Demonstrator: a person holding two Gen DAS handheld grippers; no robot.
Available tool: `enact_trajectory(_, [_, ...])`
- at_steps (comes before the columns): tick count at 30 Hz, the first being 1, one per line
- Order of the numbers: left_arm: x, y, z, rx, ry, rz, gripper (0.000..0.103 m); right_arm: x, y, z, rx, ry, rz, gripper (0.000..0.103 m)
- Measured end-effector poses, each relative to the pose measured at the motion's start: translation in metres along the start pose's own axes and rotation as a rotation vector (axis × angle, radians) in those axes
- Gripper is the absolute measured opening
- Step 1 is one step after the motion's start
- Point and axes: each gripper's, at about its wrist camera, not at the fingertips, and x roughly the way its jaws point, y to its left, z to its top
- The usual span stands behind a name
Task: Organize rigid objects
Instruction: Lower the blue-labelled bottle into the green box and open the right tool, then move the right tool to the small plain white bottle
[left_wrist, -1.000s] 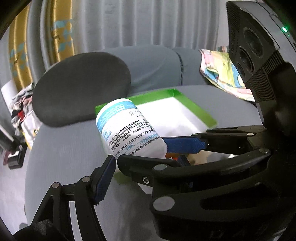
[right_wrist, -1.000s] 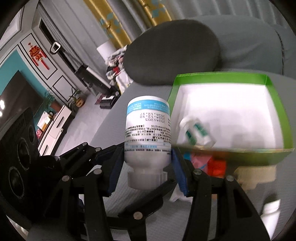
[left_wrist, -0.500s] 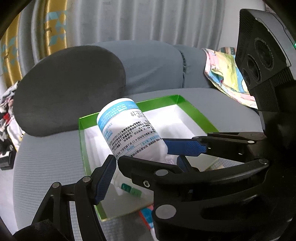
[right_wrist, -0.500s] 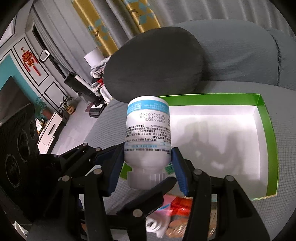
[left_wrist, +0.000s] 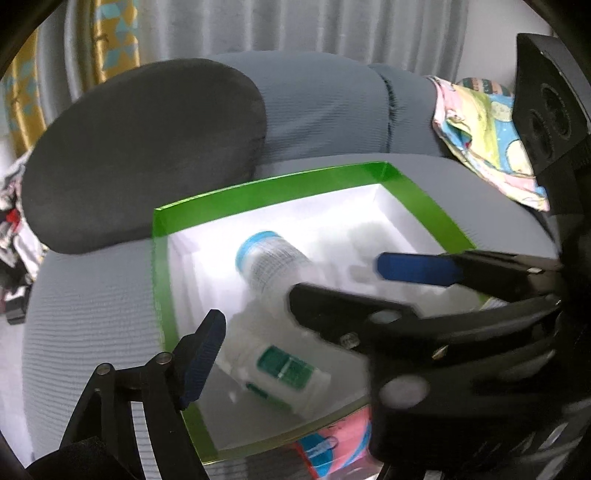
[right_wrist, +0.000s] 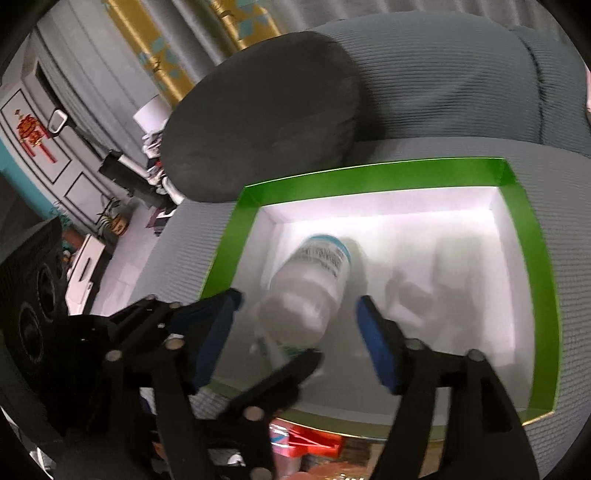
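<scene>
The right gripper (right_wrist: 295, 325) is opening; its blue fingers (right_wrist: 376, 343) stand apart, clear of the white pill bottle (right_wrist: 314, 284), which is blurred and dropping into the green-rimmed box (right_wrist: 532, 236). The left gripper (left_wrist: 314, 295) is opening too, with nothing gripped. A green-labelled bottle (left_wrist: 284, 369) already lies inside the box. The box rests on a grey sofa (left_wrist: 92, 295), apparently serving as the collection container.
</scene>
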Motion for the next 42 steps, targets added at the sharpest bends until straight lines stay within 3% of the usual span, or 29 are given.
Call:
enact_trajectory(3, [-0.004, -0.001, -0.003, 0.011, -0.003, 0.053, 0.078, -0.005, -0.008, 0.002, 0.010, -0.008, -0.029, 0.084])
enact_trajectory(5, [-0.008, -0.001, -0.004, 0.015, -0.019, 0.098, 0.096, -0.010, -0.011, 0.002, 0.013, -0.017, -0.055, 0.090])
enact_trajectory(6, [-0.010, -0.002, -0.004, 0.017, -0.033, 0.122, 0.098, -0.015, -0.012, 0.001, 0.013, -0.027, -0.067, 0.090])
enact_trajectory(9, [-0.021, -0.002, -0.006, 0.018, -0.069, 0.138, 0.098, -0.025, -0.016, -0.002, 0.022, -0.042, -0.086, 0.092])
enact_trajectory(12, [-0.033, -0.002, -0.009, 0.016, -0.090, 0.140, 0.098, -0.037, -0.018, -0.008, 0.032, -0.063, -0.109, 0.100])
enact_trajectory(24, [-0.073, -0.010, -0.031, -0.002, -0.152, 0.144, 0.098, -0.085, -0.002, -0.030, 0.007, -0.123, -0.171, 0.101])
enact_trajectory(30, [-0.089, -0.017, -0.049, -0.019, -0.141, 0.157, 0.098, -0.103, 0.004, -0.057, -0.021, -0.133, -0.223, 0.101])
enact_trajectory(42, [-0.111, -0.037, -0.077, -0.034, -0.122, 0.128, 0.098, -0.124, -0.006, -0.102, 0.012, -0.105, -0.230, 0.101])
